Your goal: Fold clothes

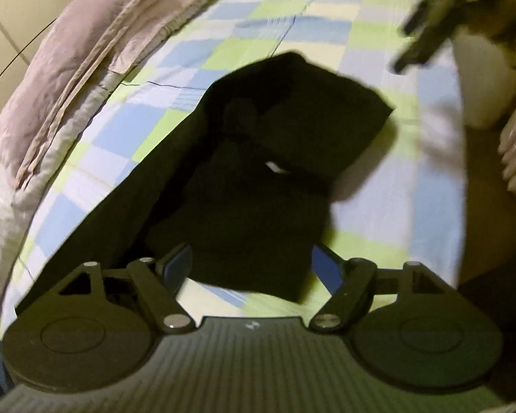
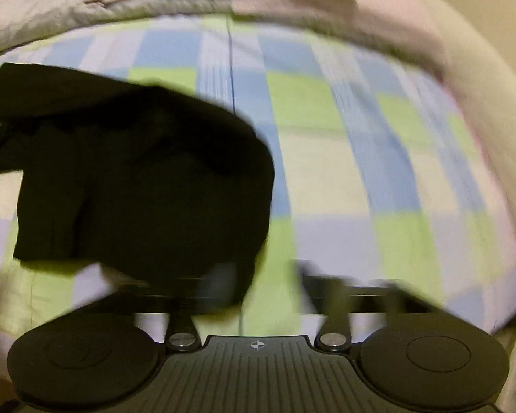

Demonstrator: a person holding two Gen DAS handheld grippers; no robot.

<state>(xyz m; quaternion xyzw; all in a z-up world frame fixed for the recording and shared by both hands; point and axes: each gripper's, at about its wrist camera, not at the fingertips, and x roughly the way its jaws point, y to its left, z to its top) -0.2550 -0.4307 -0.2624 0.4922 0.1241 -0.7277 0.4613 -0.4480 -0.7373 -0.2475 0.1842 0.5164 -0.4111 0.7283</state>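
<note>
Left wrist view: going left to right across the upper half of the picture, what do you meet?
Pinkish-grey folded bedding along the left edge → checked blue, green and white bedspread → black garment lying on it → the other hand-held gripper, blurred, at the upper right.

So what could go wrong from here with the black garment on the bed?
The left hand-held gripper is open over the bunched black garment; closing here could pinch several layers. Motion blur hides the right hand-held gripper fingers, so a grab could miss the hem or snag the checked bedsheet.
</note>
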